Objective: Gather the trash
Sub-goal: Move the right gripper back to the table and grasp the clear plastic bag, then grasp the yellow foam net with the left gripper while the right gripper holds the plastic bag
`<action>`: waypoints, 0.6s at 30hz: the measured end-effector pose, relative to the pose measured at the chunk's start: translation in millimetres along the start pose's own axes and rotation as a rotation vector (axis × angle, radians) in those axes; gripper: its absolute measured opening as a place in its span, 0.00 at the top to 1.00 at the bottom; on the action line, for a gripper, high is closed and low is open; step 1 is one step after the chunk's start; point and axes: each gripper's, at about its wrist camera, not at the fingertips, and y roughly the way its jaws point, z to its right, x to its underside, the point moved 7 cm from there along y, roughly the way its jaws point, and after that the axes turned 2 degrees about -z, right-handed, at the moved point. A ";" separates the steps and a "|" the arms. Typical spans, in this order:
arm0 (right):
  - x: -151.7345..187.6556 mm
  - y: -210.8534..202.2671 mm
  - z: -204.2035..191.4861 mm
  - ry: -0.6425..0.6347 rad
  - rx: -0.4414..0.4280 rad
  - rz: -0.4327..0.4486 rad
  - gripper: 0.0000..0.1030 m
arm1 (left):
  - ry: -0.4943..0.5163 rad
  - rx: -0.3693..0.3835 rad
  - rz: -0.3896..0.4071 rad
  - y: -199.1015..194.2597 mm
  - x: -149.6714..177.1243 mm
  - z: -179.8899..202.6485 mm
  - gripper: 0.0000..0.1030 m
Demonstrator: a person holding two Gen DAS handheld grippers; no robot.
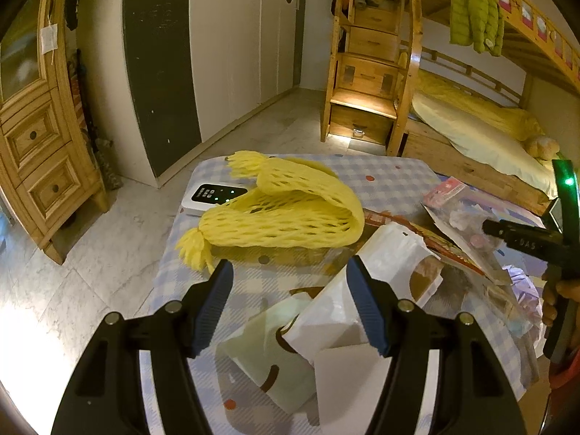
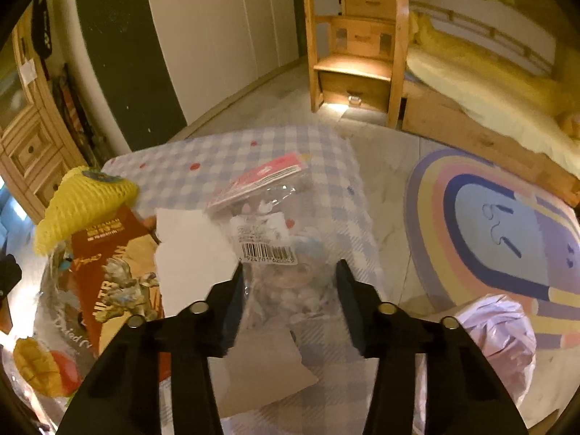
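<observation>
Trash lies on a blue checked table point(image 1: 380, 177). In the left wrist view my left gripper point(image 1: 290, 275) is open above white paper bags point(image 1: 337, 311), just short of a yellow foam net sleeve point(image 1: 286, 214). In the right wrist view my right gripper point(image 2: 288, 275) is open, its jaws on either side of a clear plastic packet with a barcode and pink header point(image 2: 275, 239), not closed on it. A red Ultraman wrapper point(image 2: 116, 272) and white paper point(image 2: 188, 253) lie to its left. The right gripper also shows at the right edge of the left wrist view point(image 1: 489, 228).
A white device with green lights point(image 1: 214, 199) sits at the table's far left. A pale purple plastic bag point(image 2: 496, 340) hangs off the table's right side. A dried-mango packet point(image 2: 40, 369) lies at left. A rainbow rug point(image 2: 500, 239), a bunk bed point(image 1: 471, 123) and wooden drawers point(image 1: 40, 145) surround the table.
</observation>
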 end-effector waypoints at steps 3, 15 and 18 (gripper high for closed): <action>-6.3 -11.1 0.0 0.005 0.004 0.023 0.57 | -0.009 -0.002 0.006 -5.1 -0.7 -5.4 0.39; -12.5 -63.9 -24.0 -0.002 0.002 0.089 0.55 | 0.030 0.074 -0.011 6.9 -10.6 -3.7 0.39; -12.3 -69.5 -26.1 -0.014 0.013 0.099 0.55 | 0.002 0.093 -0.055 16.7 -13.8 1.7 0.39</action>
